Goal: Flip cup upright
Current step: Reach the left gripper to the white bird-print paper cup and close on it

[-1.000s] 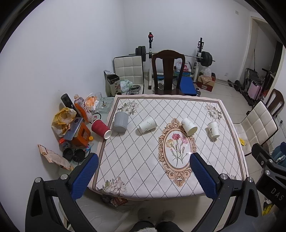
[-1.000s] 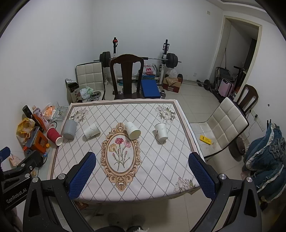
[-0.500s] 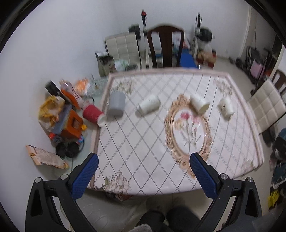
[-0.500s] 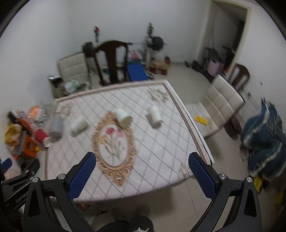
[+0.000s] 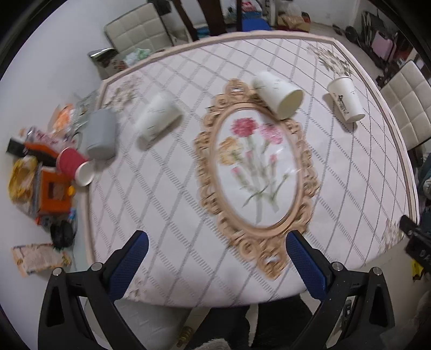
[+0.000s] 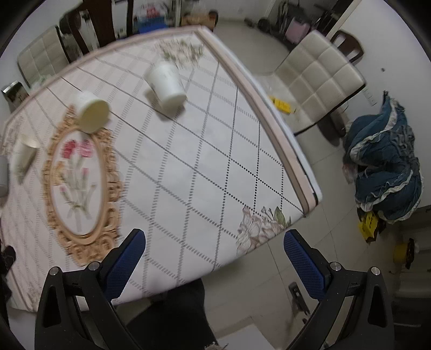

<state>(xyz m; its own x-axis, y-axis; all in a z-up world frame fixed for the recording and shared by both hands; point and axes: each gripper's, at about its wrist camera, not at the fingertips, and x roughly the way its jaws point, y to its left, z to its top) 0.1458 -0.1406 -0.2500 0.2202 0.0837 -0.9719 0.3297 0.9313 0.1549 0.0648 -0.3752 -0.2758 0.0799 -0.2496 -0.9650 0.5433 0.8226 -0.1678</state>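
Several cups lie on their sides on the patterned table (image 5: pixel 172 204). In the left wrist view, from left: a red cup (image 5: pixel 72 167) at the table's left edge, a grey cup (image 5: pixel 100 134), a white cup (image 5: pixel 157 118), a white cup (image 5: pixel 278 94) by the oval flower motif, and a white printed cup (image 5: pixel 346 99) at the right. The right wrist view shows the two right white cups (image 6: pixel 91 111) (image 6: pixel 167 83) and another at the left edge (image 6: pixel 24 154). My left gripper (image 5: pixel 215 258) is open and empty over the near table edge. My right gripper (image 6: pixel 214 255) is open and empty over the near right corner.
A cream padded chair (image 6: pixel 320 78) stands right of the table, with blue clothing (image 6: pixel 388 169) on the floor beyond. Clutter, bags and an orange box (image 5: pixel 54 188) lie on the floor left of the table. A dark wooden chair (image 5: pixel 215 18) stands at the far side.
Both grippers have moved forward and down toward the table, so it now fills the views. The right gripper has swung toward the table's right corner. The cups have not moved.
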